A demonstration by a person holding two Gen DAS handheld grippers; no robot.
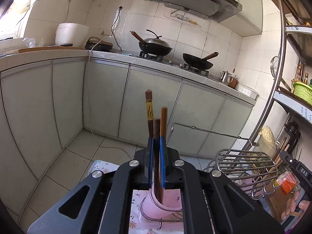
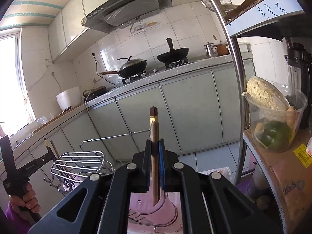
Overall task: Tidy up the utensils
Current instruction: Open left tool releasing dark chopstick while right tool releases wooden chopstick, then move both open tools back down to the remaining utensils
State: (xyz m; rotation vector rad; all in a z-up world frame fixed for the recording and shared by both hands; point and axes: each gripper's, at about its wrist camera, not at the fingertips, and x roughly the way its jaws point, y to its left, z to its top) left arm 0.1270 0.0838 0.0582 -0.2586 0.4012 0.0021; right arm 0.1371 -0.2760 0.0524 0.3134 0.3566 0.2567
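In the left wrist view my left gripper is shut on three upright chopsticks: one dark with a yellow band, one dark brown, one orange-brown. Their lower ends reach into a pink cup that sits in a wire ring under the jaws. In the right wrist view my right gripper is shut on two upright chopsticks, a light brown one in front of a dark, yellow-banded one. Their tips hang just above the rim of the pink cup.
A chrome wire rack stands beside the cup on a floral cloth. A metal shelf post and a tub of vegetables are close on the right. Cabinets and a stove with woks lie beyond.
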